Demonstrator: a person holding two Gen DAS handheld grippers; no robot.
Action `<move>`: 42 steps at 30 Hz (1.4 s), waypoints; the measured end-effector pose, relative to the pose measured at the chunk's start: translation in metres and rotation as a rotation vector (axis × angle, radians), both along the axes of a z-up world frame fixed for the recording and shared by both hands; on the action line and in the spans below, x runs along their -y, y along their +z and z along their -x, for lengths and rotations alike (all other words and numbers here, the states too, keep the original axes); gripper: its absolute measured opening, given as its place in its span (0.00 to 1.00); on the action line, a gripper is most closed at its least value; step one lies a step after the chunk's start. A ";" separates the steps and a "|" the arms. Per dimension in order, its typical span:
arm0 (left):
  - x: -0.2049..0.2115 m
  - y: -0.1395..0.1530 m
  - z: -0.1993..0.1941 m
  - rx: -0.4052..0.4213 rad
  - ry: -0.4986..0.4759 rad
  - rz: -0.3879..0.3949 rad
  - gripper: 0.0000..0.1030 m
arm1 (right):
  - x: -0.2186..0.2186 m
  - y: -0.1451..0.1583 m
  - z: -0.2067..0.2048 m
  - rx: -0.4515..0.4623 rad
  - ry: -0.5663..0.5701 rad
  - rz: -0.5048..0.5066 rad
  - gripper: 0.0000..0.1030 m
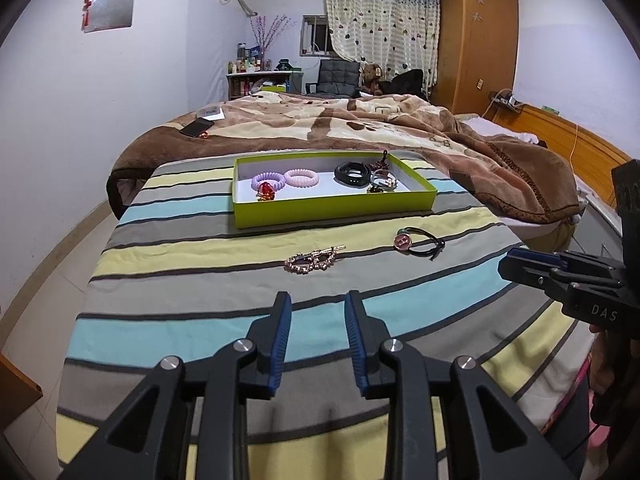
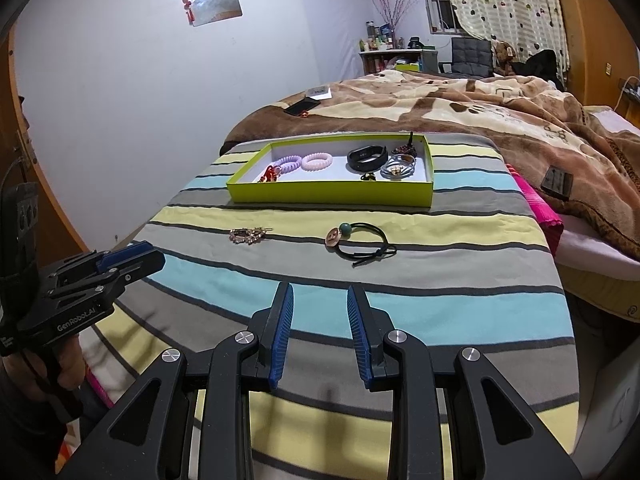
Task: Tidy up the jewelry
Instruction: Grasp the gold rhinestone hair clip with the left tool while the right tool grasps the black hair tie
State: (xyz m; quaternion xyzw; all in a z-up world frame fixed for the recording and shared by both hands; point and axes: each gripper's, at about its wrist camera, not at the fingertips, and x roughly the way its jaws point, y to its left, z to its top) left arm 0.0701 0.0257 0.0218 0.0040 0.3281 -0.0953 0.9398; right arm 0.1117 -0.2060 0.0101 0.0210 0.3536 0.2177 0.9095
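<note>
Ribbed blue pads (image 1: 280,332) above striped woven cloth (image 1: 200,280).

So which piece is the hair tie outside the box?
On the striped cloth, in front of the green box, two pieces lie loose. The hair tie is the right one: a black cord loop with beads, unlike the sparkly hair clip.

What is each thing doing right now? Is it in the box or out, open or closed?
Green cardboard box: open, no lid on it.
Lilac spiral hair tie: inside box.
Pink spiral hair tie: inside box.
Black wristband: inside box.
Sparkly gold hair clip: outside, on striped cloth.
Black elastic with beads: outside, on cloth.
Left tool: open, empty.
Right tool: open, empty.
</note>
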 end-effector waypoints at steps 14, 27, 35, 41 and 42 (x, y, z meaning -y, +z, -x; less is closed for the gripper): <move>0.003 -0.013 -0.066 -0.044 -0.090 -0.078 0.37 | -0.022 -0.016 -0.054 -0.063 -0.001 0.031 0.28; 0.008 -0.034 -0.103 -0.140 -0.184 -0.094 0.40 | -0.042 -0.044 -0.103 -0.159 -0.015 0.077 0.28; 0.016 -0.042 -0.110 -0.180 -0.225 -0.122 0.45 | -0.049 -0.047 -0.109 -0.160 -0.022 0.116 0.18; 0.019 -0.044 -0.116 -0.197 -0.219 -0.139 0.46 | -0.041 -0.047 -0.107 -0.171 -0.029 0.090 0.12; 0.020 -0.044 -0.116 -0.196 -0.216 -0.143 0.46 | -0.040 -0.047 -0.105 -0.171 -0.029 0.086 0.12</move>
